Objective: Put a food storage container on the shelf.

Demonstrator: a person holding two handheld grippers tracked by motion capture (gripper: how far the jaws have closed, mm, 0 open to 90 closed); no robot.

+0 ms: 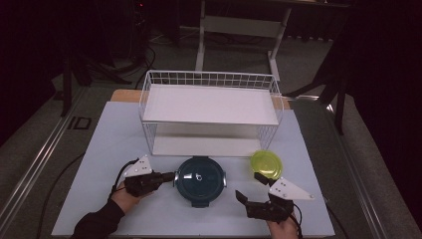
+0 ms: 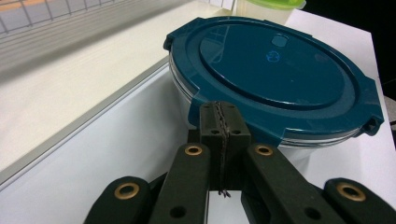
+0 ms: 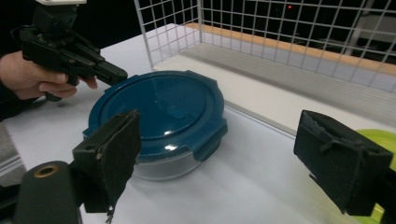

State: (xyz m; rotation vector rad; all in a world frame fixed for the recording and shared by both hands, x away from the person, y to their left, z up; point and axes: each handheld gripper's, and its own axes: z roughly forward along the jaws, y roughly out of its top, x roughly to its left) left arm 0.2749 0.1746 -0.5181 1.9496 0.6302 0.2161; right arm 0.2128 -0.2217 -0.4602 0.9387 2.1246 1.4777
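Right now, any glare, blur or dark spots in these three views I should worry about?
High view: the white table is lit evenly, the room beyond falls to near black, and the frame is soft overall. Left gripper view: faint reflections on the blue lid, shut left gripper sharp, wire rack blurred. Right gripper view: small glare spots on the lid rim, the near pads soft.

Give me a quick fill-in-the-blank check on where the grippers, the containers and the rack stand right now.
1. The left gripper, its jaws ____, points at the rim of the blue-lidded container.
2. The right gripper has its jaws ____, with nothing between them.
3. The small container beside the right gripper has a ____ lid.
4. Behind both containers stands a white wire ____ with two shelves.

Missing words: shut; open; green; rack
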